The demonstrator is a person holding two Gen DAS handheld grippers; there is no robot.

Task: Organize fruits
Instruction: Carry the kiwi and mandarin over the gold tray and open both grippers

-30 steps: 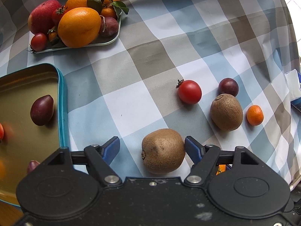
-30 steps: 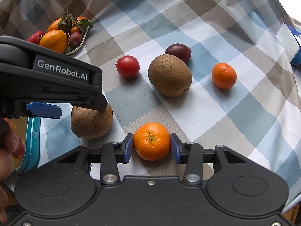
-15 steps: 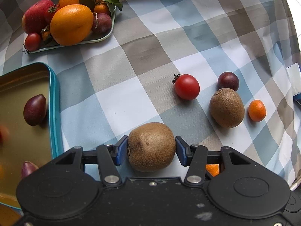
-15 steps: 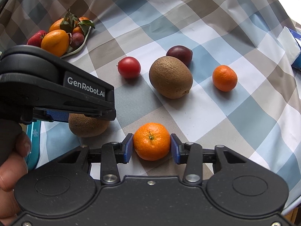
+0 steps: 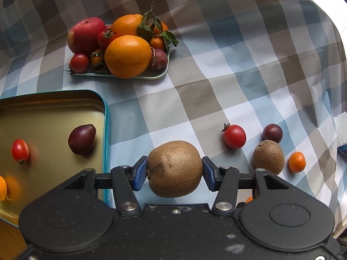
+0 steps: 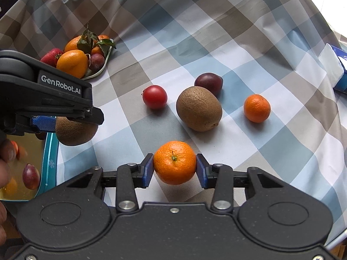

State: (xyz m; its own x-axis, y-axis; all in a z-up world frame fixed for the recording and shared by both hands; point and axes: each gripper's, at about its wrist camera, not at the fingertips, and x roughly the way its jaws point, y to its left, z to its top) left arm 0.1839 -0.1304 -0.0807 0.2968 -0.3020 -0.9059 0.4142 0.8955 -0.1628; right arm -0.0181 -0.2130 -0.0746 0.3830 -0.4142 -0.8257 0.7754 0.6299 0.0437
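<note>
My left gripper [image 5: 174, 173] is shut on a brown kiwi [image 5: 175, 169], and the fruit hangs clear of the checked cloth beside the teal-rimmed gold tin [image 5: 106, 117]. The right wrist view shows that same kiwi [image 6: 73, 134] under the left gripper's black jaws. My right gripper [image 6: 174, 166] is shut on a mandarin [image 6: 174, 162] low over the cloth. Loose on the cloth lie a tomato [image 6: 155, 96], a second kiwi [image 6: 198, 108], a dark plum [image 6: 208, 82] and a small mandarin [image 6: 257, 108].
The tin holds a plum [image 5: 82, 139], a cherry tomato [image 5: 20, 151] and a mandarin [image 5: 2, 188]. A pale green tray [image 5: 160, 73] at the back is piled with oranges, an apple and small fruit. A white and blue packet [image 6: 331, 65] lies at the right edge. A hand [image 6: 6, 151] grips the left tool.
My left gripper closed on the kiwi, lifted it off the cloth and moved toward the tin. The right gripper stayed shut on its mandarin, hardly moving.
</note>
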